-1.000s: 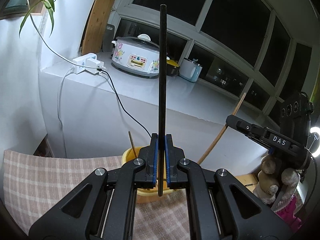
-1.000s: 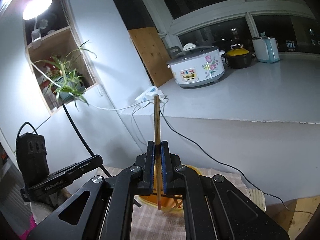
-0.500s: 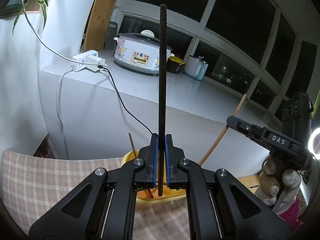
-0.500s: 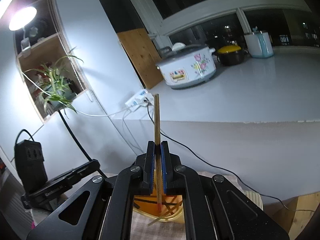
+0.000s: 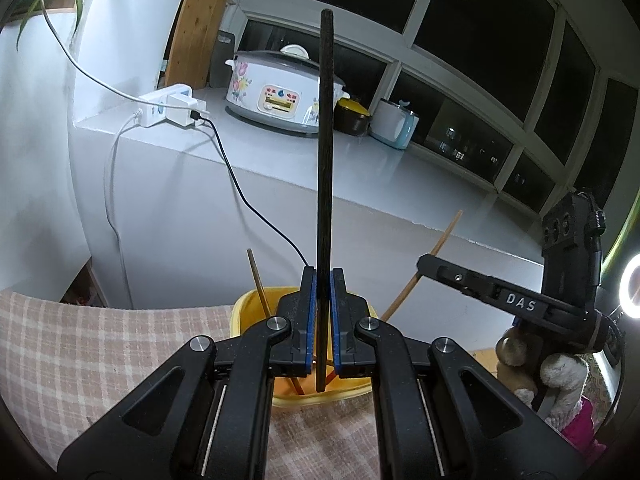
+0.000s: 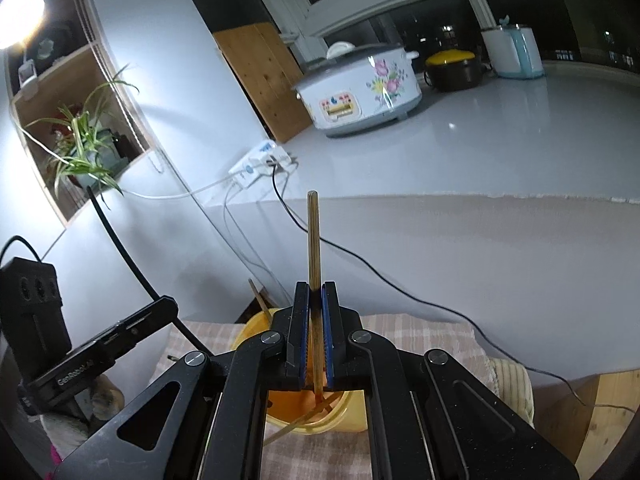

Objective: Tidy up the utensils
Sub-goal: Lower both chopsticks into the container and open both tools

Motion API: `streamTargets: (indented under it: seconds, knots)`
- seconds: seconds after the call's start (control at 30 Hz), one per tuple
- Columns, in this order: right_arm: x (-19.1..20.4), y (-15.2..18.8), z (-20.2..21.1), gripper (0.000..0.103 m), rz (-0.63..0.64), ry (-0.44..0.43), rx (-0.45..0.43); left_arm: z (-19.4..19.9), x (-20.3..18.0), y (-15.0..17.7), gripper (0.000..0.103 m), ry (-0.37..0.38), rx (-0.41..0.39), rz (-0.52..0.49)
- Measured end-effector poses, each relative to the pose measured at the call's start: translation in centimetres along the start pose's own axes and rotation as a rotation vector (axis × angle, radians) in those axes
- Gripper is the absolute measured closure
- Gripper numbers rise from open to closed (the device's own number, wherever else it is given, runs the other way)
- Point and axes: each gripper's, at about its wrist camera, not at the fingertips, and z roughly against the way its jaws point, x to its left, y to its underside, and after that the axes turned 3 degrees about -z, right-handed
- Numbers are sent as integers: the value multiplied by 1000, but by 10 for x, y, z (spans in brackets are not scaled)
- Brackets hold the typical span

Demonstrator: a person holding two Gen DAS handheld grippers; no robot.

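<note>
My left gripper is shut on a black chopstick that stands upright, its lower tip over the mouth of a yellow holder. A brown chopstick leans inside that holder. My right gripper is shut on a wooden chopstick, held upright with its lower end dipping into the same yellow holder, where pale sticks lie. In the left wrist view the right gripper's body stands to the right, and the wooden chopstick slants up from it.
The holder stands on a checked cloth below a white counter carrying a flowered cooker, a dark pot and a pale blue kettle. A power strip trails cables down the wall. Plush toys sit at right.
Both grippers have sunk toward the yellow holder. The chopsticks' lower tips now sit lower over or inside it, and the holder looks larger in both views.
</note>
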Motion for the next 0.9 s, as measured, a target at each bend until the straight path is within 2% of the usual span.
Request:
streamTargets:
  seconds: [0.47, 0.5, 0.57, 0.9]
  knots:
    - [3, 24, -17, 98, 15, 9, 82, -4, 8, 11, 99, -2, 32, 28]
    - [4, 27, -18, 98, 21, 9, 90, -5, 9, 12, 97, -4, 37, 29]
    - [6, 30, -21, 96, 29, 12, 102, -5, 10, 13, 86, -5, 45, 31]
    - [17, 44, -17, 95, 80, 42, 118, 11, 14, 25, 85, 6, 40, 38]
